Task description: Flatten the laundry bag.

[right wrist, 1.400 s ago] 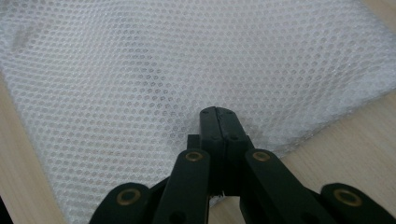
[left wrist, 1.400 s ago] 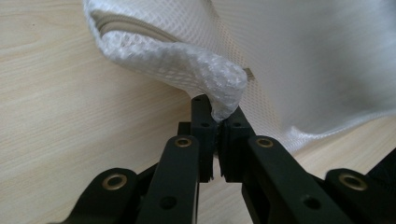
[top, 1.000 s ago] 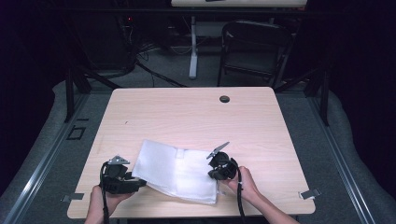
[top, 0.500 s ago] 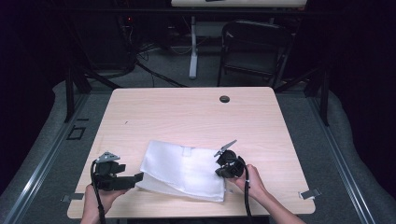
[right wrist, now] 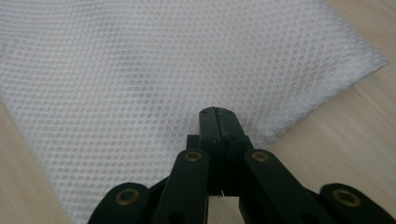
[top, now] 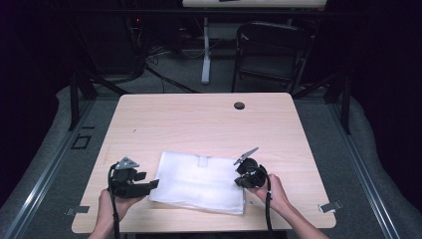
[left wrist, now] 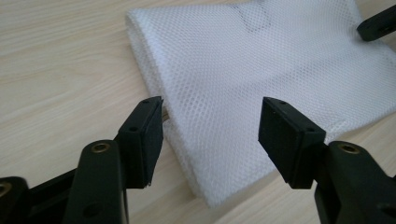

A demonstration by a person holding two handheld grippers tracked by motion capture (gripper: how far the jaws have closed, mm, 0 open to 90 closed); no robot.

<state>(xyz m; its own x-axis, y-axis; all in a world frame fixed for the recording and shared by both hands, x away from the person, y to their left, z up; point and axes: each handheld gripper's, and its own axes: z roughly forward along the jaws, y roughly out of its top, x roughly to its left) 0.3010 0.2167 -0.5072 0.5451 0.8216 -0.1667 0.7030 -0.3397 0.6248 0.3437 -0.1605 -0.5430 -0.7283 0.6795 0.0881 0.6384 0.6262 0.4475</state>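
A white mesh bag [top: 199, 181] lies flat on the near half of the wooden table [top: 199, 124]. My right gripper [top: 243, 180] is at the bag's right edge; in the right gripper view its jaws [right wrist: 218, 116] are shut on the mesh bag [right wrist: 140, 70], which puckers beside the tips. My left gripper [top: 152, 184] is at the bag's left edge. In the left gripper view it [left wrist: 210, 123] stands open, with the folded edge of the bag [left wrist: 261, 60] lying between and below the jaws, not held. The right gripper's tip [left wrist: 378, 23] shows at the bag's far corner.
A dark round grommet hole [top: 239, 105] sits near the table's far edge. A folding chair [top: 273, 50] and cables stand beyond the table. Metal clips [top: 331, 206] [top: 77, 210] are at the near corners. The near table edge is close behind both hands.
The bag, skewed and partly raised a second ago, has been spread flat and drawn slightly right. The left gripper pulled back left, then returned to the bag's left edge.
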